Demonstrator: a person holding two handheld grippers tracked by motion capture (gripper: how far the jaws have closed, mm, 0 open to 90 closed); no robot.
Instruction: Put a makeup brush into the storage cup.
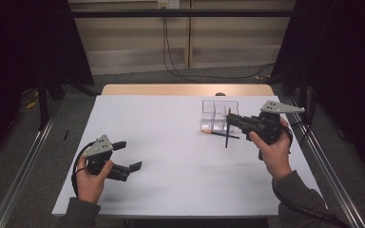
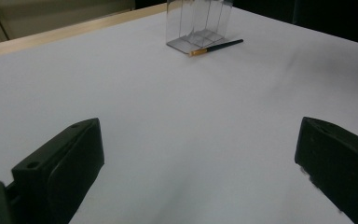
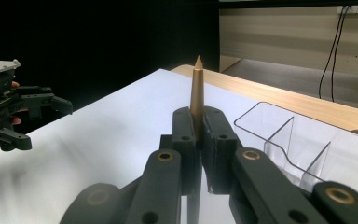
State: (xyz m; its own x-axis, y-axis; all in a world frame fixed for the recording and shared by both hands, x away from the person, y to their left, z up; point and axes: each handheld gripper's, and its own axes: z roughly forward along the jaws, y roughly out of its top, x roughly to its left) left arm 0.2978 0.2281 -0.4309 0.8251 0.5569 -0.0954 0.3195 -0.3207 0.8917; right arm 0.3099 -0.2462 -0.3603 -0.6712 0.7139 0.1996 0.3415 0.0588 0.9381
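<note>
Right gripper (image 1: 228,118) is up over the right half of the table (image 1: 171,156), jaws clamped tight on a brush (image 1: 227,129). In the high view the brush hangs nearly upright from the jaws, its lower end just off the sheet, near side of the organiser (image 1: 217,114). From the right gripper view the brush (image 3: 197,91) pokes up between the closed jaws, golden pointed end on top, and the clear organiser (image 3: 303,144) sits just to the right with its dividers showing.

A second brush (image 1: 218,135) lies flat on the table, touching or just beside the organiser's near edge; hard to say which from above. The left gripper view shows that brush (image 2: 216,46) with its orange end toward the organiser (image 2: 198,23), on the far side of the table.

Left gripper (image 1: 131,155) is low over the near left of the table, well apart from all of it, jaws wide apart, nothing between them.
</note>
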